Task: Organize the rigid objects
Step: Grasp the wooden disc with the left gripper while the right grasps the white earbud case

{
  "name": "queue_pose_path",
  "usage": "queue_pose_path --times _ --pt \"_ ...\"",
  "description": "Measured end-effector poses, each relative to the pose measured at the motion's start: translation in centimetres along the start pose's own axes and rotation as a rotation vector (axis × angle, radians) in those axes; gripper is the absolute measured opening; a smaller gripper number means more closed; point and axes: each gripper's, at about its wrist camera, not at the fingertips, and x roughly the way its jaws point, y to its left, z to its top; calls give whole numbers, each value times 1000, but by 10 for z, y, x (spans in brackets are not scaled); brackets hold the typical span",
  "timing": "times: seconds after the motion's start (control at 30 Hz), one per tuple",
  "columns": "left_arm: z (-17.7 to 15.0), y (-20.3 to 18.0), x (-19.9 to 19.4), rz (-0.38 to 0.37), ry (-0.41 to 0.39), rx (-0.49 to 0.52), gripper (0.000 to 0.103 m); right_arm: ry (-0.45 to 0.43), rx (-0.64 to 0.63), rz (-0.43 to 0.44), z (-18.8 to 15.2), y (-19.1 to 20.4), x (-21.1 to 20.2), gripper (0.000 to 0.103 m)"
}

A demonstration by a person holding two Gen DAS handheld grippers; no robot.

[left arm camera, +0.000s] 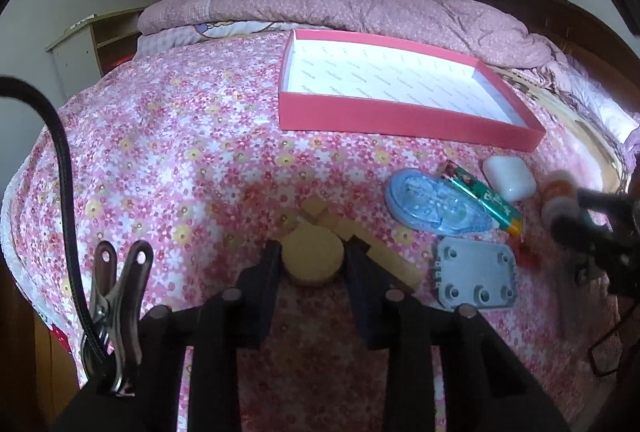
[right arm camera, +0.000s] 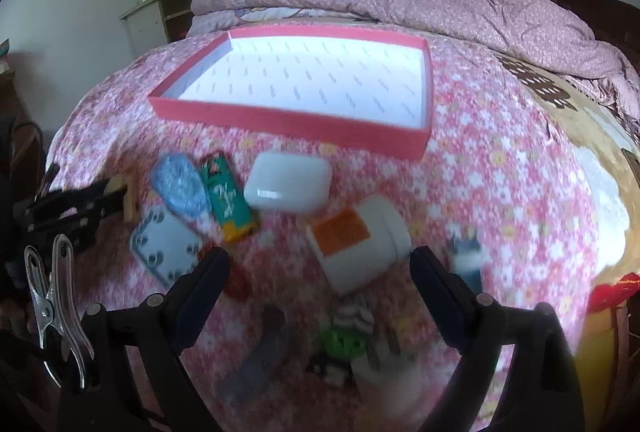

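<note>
On the bed (left arm camera: 180,136), the box (left arm camera: 400,112) lies behind the case (left arm camera: 510,178), lighter (left arm camera: 486,198) and tape dispenser (left arm camera: 434,206); the plate (left arm camera: 476,278) lies before them, the cork (left arm camera: 312,258) to its left.

A round cork disc (left arm camera: 313,259) is sitting low in the left-wrist frame's centre, leaning on pale wooden blocks (left arm camera: 320,214) on the bed. Right of it, a blue tape dispenser (left arm camera: 434,206), a green lighter (left arm camera: 486,198), a white earbud case (left arm camera: 509,178) and a grey plate (left arm camera: 475,278) are lying flat. A shallow red box (left arm camera: 404,120) is sitting open above them.
</note>
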Motion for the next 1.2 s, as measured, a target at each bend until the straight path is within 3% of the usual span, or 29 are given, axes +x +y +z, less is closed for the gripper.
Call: queue_pose_path --times 0.23,0.5,0.53,0.6,1.2 --pt "-1 0 -1 -1 -7 1 33 -5 5 2 21 6 21 93" --pt "-1 1 -1 -7 -4 -4 33 15 18 28 28 6 46 84" --pt "0 1 -2 -10 -2 -6 33 10 17 36 29 6 46 81" --pt "0 1 -2 -18 0 -11 33 7 4 62 30 8 46 63" --pt "19 -4 -20 -49 -34 -21 33 -87 -7 128 32 9 21 63"
